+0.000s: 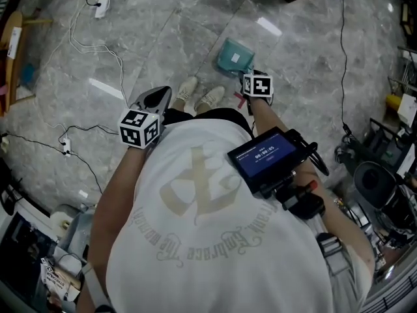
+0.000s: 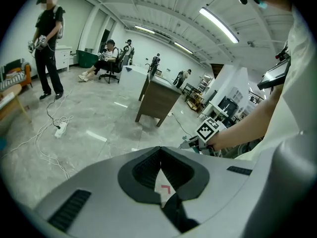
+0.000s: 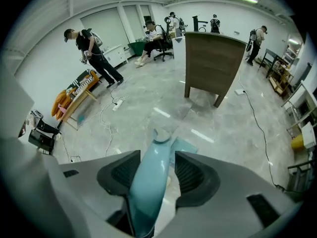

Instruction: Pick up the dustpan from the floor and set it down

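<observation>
**Dustpan**, teal plastic. It is lying on the grey stone floor just beyond the person's shoes and slightly to their right in the head view. Its handle is angling up from the pan toward the right gripper.

**Right gripper**. It is pointing steeply down just right of the shoes, over the near end of the dustpan. Its jaws are standing wide apart, with the dustpan's handle running between them. In the right gripper view a gap is showing between the handle and the right-hand pad. The handle is lying close along the left-hand pad, and whether they are touching cannot be told. Nothing is being squeezed.

**Left gripper**. It is hanging just left of the shoes, well apart from the dustpan. Its jaws are meeting at the tips and gripping nothing. Only bare floor with a small red mark is showing behind the pads.

**Power strip**, white, with trailing cables. It is lying well beyond the shoes and to their left.
</observation>
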`<action>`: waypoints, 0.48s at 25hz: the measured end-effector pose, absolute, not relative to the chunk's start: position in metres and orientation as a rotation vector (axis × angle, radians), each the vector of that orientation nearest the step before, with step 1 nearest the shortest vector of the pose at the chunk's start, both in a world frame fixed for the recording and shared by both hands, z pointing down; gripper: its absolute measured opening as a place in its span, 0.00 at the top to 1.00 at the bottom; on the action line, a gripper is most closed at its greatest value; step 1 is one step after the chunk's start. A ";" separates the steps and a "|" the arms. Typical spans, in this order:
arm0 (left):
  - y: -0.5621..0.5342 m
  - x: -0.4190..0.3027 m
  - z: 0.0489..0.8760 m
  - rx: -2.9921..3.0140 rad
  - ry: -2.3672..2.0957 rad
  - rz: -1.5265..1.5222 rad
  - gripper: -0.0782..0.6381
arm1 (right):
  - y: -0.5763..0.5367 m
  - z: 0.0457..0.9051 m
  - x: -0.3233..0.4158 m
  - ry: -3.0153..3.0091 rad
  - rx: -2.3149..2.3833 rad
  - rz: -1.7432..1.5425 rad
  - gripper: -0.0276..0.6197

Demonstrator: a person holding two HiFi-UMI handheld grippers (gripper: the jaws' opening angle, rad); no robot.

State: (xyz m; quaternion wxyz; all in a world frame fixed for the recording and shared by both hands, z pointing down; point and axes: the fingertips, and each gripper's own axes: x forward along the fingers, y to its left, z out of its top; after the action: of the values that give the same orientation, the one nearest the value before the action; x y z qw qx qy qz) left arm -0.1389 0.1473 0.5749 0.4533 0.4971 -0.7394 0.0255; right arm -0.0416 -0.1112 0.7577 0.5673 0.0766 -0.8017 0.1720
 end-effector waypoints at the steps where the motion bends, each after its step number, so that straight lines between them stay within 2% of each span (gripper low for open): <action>1: 0.148 -0.137 0.574 1.224 -1.829 0.066 0.88 | -0.111 0.760 -0.040 -1.874 0.176 0.404 0.61; 12: 0.171 -0.123 0.565 1.166 -1.859 0.095 0.88 | -0.106 0.773 -0.037 -1.839 0.141 0.391 0.64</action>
State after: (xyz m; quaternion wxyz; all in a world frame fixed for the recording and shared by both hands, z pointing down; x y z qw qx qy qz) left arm -0.1232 0.1714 0.5654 0.4550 0.4727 -0.7537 0.0386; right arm -0.0373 -0.1055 0.7725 0.5875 0.0606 -0.7893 0.1679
